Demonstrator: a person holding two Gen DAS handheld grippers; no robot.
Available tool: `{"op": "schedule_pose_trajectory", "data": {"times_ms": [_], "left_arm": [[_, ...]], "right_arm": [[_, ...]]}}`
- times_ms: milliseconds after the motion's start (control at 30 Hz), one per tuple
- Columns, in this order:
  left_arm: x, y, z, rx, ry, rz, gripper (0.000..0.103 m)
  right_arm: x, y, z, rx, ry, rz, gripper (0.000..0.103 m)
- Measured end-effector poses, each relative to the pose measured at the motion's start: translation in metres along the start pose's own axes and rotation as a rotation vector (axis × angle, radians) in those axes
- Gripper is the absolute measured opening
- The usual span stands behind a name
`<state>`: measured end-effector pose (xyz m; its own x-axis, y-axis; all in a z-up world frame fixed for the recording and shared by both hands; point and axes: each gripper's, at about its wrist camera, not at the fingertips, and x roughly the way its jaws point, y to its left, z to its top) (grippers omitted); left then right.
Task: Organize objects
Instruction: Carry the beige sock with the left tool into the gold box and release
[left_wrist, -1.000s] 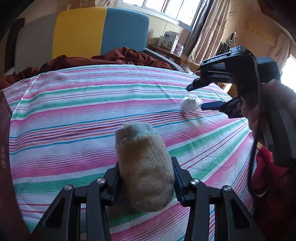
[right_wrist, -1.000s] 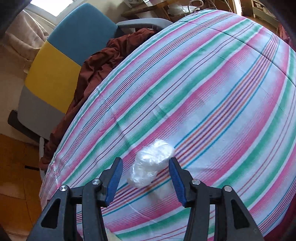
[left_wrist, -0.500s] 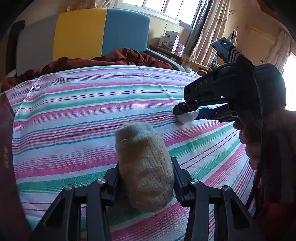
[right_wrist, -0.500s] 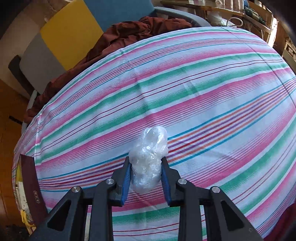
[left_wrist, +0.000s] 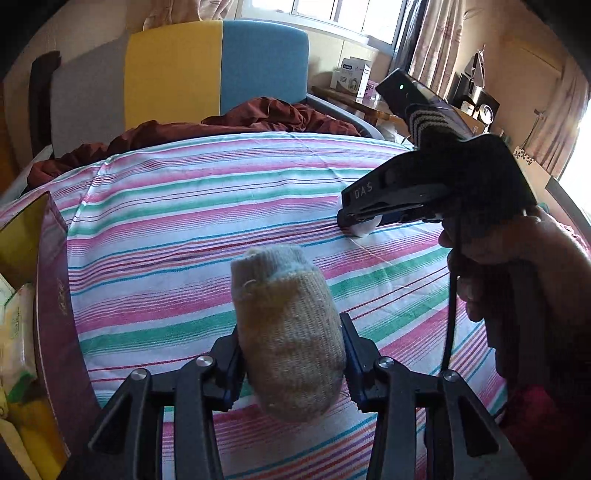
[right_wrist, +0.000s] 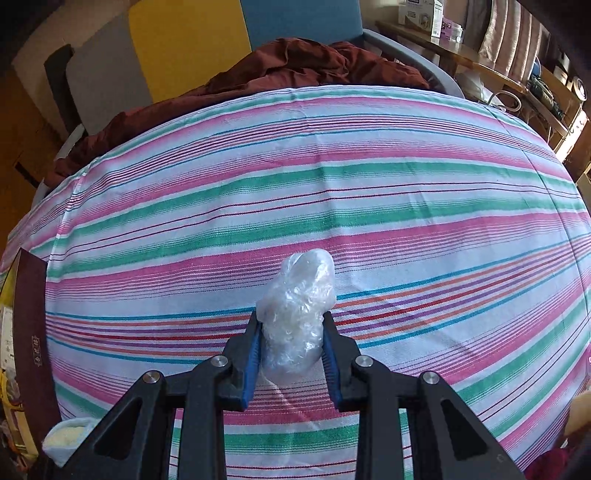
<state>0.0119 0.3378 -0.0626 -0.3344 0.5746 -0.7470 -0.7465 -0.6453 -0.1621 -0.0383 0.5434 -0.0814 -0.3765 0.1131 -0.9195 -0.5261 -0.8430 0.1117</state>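
Gripping, left: the left gripper (left_wrist: 291, 354) pinches a rolled beige sock (left_wrist: 290, 332) between its two fingers, the roll standing upright over the striped cloth (left_wrist: 192, 206).
Gripping, right: the right gripper (right_wrist: 291, 345) is pressed onto a crumpled clear plastic bag (right_wrist: 297, 314), blue pads against both its sides; the bag's top sticks out past the fingertips.
Right gripper from the left view: it reaches in from the right, tips low over the cloth with a bit of white bag showing under them.
Surface: the pink, green and white striped cloth covers the whole work area.
Left edge: a dark maroon box (left_wrist: 55, 295) lies at the cloth's left border, with yellow and green packets inside it.
Background: a dark red blanket (right_wrist: 295, 66) lies bunched beyond the far edge, in front of a grey, yellow and blue chair back (left_wrist: 177, 70).
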Motion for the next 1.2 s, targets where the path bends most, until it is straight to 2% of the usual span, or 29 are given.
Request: {"op": "schedule_pose_trajectory", "data": {"times_ms": [167,333,633,833,1033,1200], "left_arm": [[-0.03,-0.002,0.007,0.009,-0.054,-0.004,0.045],[-0.061,0.01,0.014,0.003,-0.111,0.032,0.045],[-0.097,0.069,0.014,-0.085,-0.143,0.138,0.045],[-0.11,0.126,-0.006,-0.204,-0.134,0.194,0.045],[-0.144,0.201,-0.035,-0.416,-0.16,0.224,0.045],[-0.153,0.238,-0.049,-0.528,-0.167,0.208,0.045]], "right_arm": [[0.001,0.001,-0.001,-0.015,-0.004,-0.008,0.029],[0.003,0.002,0.0,-0.03,-0.008,-0.021,0.029],[0.008,0.007,0.001,-0.069,-0.02,-0.053,0.029],[0.008,0.007,-0.001,-0.087,-0.027,-0.07,0.029],[0.014,0.014,-0.001,-0.101,-0.029,-0.086,0.029],[0.015,0.017,-0.003,-0.108,-0.027,-0.091,0.029]]}}
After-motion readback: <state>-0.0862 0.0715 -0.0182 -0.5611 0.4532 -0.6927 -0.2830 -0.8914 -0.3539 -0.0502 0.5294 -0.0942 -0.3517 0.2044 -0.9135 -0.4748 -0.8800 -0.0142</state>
